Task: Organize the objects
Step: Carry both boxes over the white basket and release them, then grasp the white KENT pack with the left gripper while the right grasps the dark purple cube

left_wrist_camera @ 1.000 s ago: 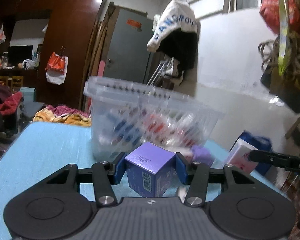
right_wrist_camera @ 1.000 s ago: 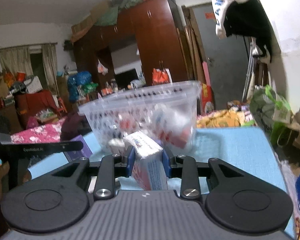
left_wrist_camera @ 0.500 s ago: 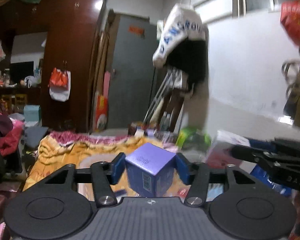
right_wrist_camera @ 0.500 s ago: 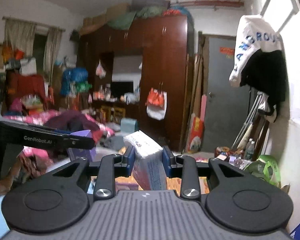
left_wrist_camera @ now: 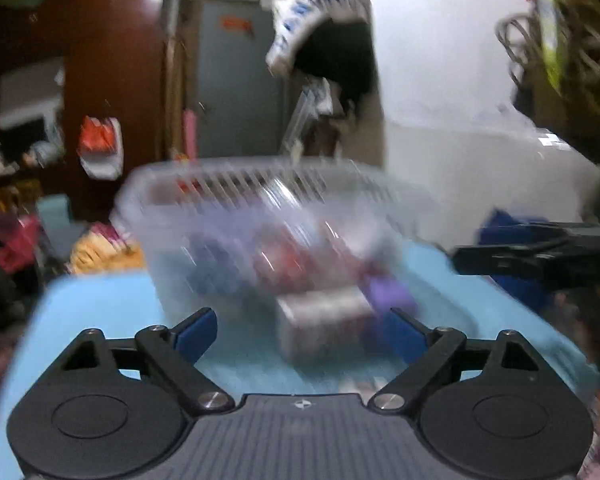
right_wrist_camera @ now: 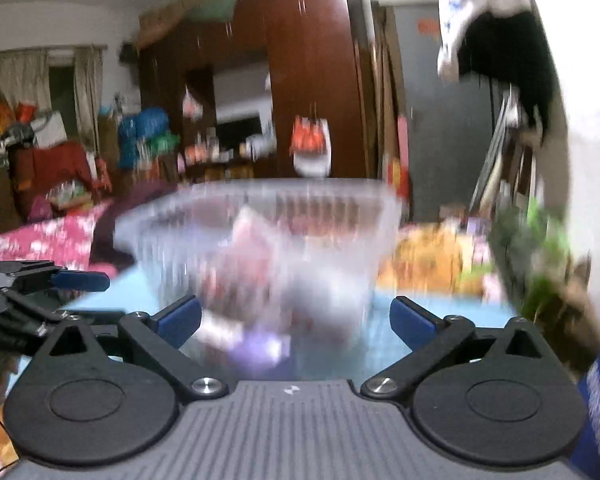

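Observation:
Both views are motion-blurred. A clear plastic bin [left_wrist_camera: 276,216] holding several small boxes stands on the light blue table [left_wrist_camera: 100,304]; it also shows in the right wrist view [right_wrist_camera: 260,232]. My left gripper [left_wrist_camera: 304,330] is open and empty in front of the bin. A white and red box [left_wrist_camera: 324,320] and a purple box [left_wrist_camera: 388,294] lie on the table by the bin's base. My right gripper [right_wrist_camera: 296,316] is open and empty, with a purple box [right_wrist_camera: 260,348] on the table just ahead. The other gripper [right_wrist_camera: 40,284] shows at the left.
A dark wooden wardrobe [right_wrist_camera: 312,80] and a grey door [left_wrist_camera: 236,80] stand behind. A white and black garment [left_wrist_camera: 328,32] hangs on the wall. A bed with pink cloth [right_wrist_camera: 40,236] lies left of the table. A blue bag [left_wrist_camera: 512,232] sits at the right.
Both grippers have opened and dropped back low in front of the bin. The purple box and the white and red box are no longer held.

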Motion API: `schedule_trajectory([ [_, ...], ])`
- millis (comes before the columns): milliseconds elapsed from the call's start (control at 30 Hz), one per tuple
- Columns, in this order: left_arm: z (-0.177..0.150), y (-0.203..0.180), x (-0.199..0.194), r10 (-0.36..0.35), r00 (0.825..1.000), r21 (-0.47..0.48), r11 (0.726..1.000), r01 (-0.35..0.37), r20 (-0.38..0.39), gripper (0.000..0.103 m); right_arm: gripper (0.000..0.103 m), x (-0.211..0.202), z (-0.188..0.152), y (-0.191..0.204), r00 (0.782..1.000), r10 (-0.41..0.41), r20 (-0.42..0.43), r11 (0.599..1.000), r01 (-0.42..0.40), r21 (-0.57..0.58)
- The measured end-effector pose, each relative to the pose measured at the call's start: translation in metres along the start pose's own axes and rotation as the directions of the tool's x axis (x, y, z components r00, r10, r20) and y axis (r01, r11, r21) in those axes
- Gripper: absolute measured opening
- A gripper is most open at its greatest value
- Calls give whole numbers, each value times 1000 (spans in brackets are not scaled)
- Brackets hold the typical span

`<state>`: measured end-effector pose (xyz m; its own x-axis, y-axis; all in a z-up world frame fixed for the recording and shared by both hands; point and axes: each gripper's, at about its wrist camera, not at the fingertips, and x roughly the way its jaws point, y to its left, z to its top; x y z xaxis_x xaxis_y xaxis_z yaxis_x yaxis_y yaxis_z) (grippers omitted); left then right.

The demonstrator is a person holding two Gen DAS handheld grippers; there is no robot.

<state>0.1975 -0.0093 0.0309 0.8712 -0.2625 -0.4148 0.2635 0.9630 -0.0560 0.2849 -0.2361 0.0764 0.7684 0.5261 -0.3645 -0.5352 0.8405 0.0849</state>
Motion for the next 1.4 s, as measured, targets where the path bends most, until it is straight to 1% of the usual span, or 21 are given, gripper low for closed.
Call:
schedule_trajectory([
  [33,-8,-2,-2,-10,1000,-9,1000,10,6,93,103,3,-7,-2,1000,4,-10,1000,-3,17],
  [67,-14,-5,-2,-13,1000,-9,1000,13,-4,93,103,6,-13,-5,1000,12,-14,999,-11,40],
  [100,-18,-9,1,-13,999,6,1000,13,-32,93,103,10,-15,-9,1000,23,-22,998,-21,63],
  [167,-23,-14,4,-5,998,25,1000,6,-56,92,103,17,-19,-12,999,36,-41,995,-32,89],
  [300,-33,-28,13,-23,995,54,998,28,-93,90,103,19,-25,-7,998,49,-45,995,-45,94],
  [367,-38,-35,19,-14,994,76,997,22,-106,84,103,21,-28,-1,997,46,-58,996,-41,77],
  [400,-40,-37,22,-8,994,79,997,17,-109,69,103,22,-29,2,997,43,-67,997,-39,64],
  [433,-42,-39,23,-2,994,86,996,12,-113,42,103,23,-31,4,996,42,-76,998,-38,53],
  [500,-49,-40,21,4,994,96,995,7,-112,40,102,30,-33,6,995,28,-100,999,-24,36],
  [600,-52,-33,16,-6,995,70,997,13,-99,40,95,38,-33,9,994,22,-104,1000,-20,17],
  [667,-51,-27,15,-6,996,52,999,10,-88,40,82,44,-33,8,994,36,-107,999,-34,18],
  [800,-52,-18,11,-13,997,20,1000,14,-75,40,71,54,-31,8,989,56,-140,998,-55,8],
  [833,-53,-16,10,-16,997,13,1000,17,-74,40,63,55,-31,9,988,58,-143,998,-58,4],
  [867,-53,-15,11,-20,997,7,1000,21,-76,40,59,54,-31,8,988,59,-145,998,-59,4],
  [933,-55,-14,9,-29,997,-6,1000,28,-75,40,58,48,-33,6,990,54,-129,999,-53,14],
  [1133,-57,-10,-3,-31,999,-28,999,31,-14,40,57,16,-38,11,999,17,-39,1000,-18,-4],
  [1400,-57,1,-9,-16,1000,-73,997,18,22,40,57,8,-37,17,1000,10,3,1000,-10,-23],
])
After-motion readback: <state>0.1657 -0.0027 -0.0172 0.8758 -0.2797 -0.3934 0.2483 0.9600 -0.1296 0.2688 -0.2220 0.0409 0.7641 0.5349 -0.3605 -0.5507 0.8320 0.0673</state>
